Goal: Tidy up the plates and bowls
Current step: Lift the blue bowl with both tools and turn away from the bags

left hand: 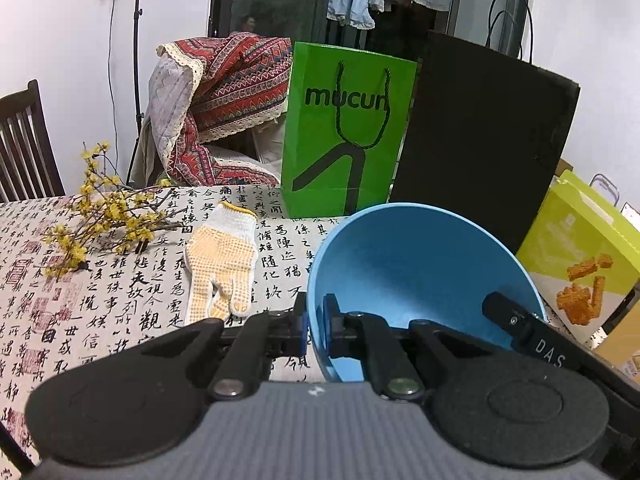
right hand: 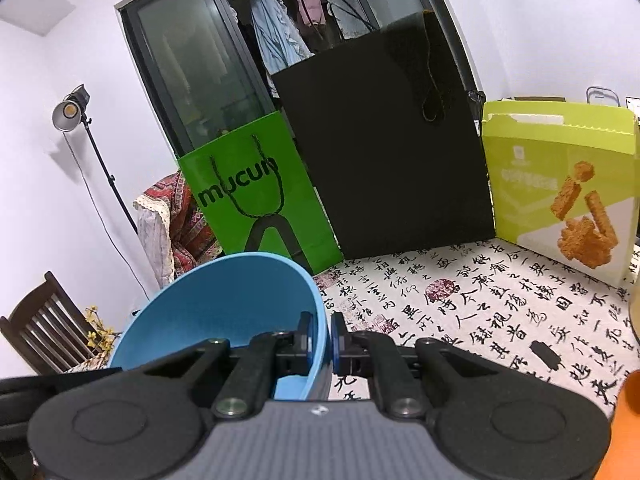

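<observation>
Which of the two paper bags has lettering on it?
The green bag, printed "mucun", left of the black bag, which is plain and taller.

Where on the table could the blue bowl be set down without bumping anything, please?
The widest bare tablecloth lies in front of the black bag and the snack box. A narrower strip runs between the glove and the green bag. The flower sprigs crowd the glove's other side.

"mucun" on green bag (left hand: 344,132)
</observation>
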A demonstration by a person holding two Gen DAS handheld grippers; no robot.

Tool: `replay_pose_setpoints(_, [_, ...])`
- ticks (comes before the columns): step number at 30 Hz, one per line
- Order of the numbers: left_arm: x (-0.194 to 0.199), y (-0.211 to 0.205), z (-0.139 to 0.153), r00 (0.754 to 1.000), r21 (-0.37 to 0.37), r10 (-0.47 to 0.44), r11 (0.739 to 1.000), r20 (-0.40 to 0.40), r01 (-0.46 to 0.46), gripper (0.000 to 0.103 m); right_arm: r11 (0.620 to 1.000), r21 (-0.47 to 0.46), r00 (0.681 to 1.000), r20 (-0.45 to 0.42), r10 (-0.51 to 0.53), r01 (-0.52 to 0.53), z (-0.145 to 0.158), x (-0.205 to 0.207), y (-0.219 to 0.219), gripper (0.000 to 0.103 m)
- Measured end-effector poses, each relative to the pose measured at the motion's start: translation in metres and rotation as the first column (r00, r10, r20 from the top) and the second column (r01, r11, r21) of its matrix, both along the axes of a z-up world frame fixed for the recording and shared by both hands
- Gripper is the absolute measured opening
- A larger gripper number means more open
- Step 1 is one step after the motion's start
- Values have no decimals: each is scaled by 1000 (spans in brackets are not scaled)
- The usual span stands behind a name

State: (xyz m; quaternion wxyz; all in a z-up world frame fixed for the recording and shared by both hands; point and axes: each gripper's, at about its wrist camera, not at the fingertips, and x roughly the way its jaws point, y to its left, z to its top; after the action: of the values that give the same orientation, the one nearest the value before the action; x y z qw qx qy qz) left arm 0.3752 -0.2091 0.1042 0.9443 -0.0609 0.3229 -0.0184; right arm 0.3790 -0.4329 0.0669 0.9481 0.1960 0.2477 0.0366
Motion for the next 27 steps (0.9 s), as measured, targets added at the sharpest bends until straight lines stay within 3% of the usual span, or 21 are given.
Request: replay_pose_setpoints(27, [-88, 29, 19, 998, 17, -7, 1000, 55, 6, 7, 999, -32, 998, 59, 19, -17, 17, -96, 27, 8])
